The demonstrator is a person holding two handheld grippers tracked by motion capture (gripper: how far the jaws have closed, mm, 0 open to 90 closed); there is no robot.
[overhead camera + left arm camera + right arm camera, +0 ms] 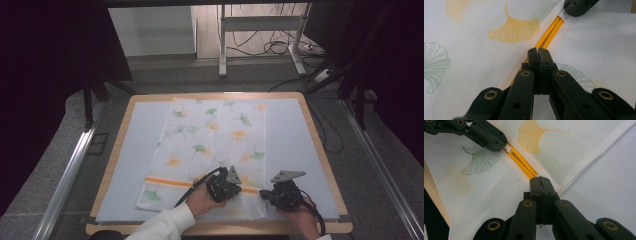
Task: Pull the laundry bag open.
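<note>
A white cloth (215,150) printed with green and orange ginkgo leaves lies flat on the pale blue mat (292,150) of the wooden table (320,145), occupying the centre of the high view. An orange stripe (170,181) crosses the cloth near its lower edge.

The left gripper (223,186) sits at lower centre of the high view, on the stripe. In the left gripper view its jaws are clenched, pinching a raised fold of cloth at the stripe (547,40). The right gripper (283,194) sits at lower right of the high view, beside the cloth's right edge. In the right gripper view its jaws are likewise clenched on the same fold, at the end of the stripe (522,162); the left gripper (506,147) appears at upper left of that view, also on the fold.
</note>
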